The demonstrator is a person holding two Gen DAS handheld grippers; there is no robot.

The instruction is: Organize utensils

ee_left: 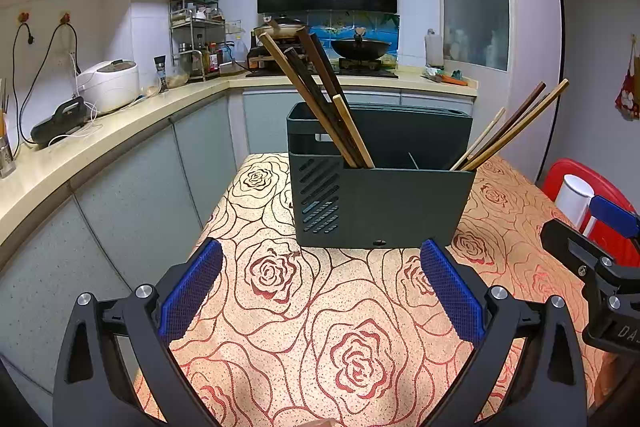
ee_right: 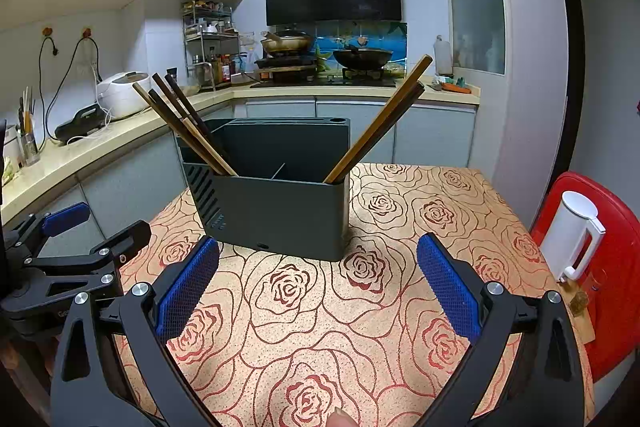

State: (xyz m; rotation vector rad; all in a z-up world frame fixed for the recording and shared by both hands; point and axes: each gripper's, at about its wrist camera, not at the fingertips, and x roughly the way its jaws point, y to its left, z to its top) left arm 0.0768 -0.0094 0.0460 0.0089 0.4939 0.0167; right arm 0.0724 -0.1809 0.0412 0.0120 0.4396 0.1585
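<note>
A dark green utensil holder [ee_left: 384, 203] [ee_right: 276, 211] stands on the rose-patterned table. Several chopsticks lean out of its left compartment [ee_left: 320, 99] [ee_right: 184, 127] and several more out of its right compartment [ee_left: 512, 127] [ee_right: 380, 123]. The middle compartment looks empty. My left gripper [ee_left: 320, 291] is open and empty, just in front of the holder. My right gripper [ee_right: 318, 287] is open and empty, also in front of the holder. Each gripper shows at the edge of the other's view: the right one [ee_left: 600, 259], the left one [ee_right: 72, 251].
A red chair [ee_right: 600, 267] with a white kettle [ee_right: 572, 235] stands to the right of the table [ee_left: 340, 339]. A kitchen counter [ee_left: 100, 143] with a rice cooker [ee_left: 108, 85] runs along the left; a stove with woks [ee_left: 360, 47] is behind.
</note>
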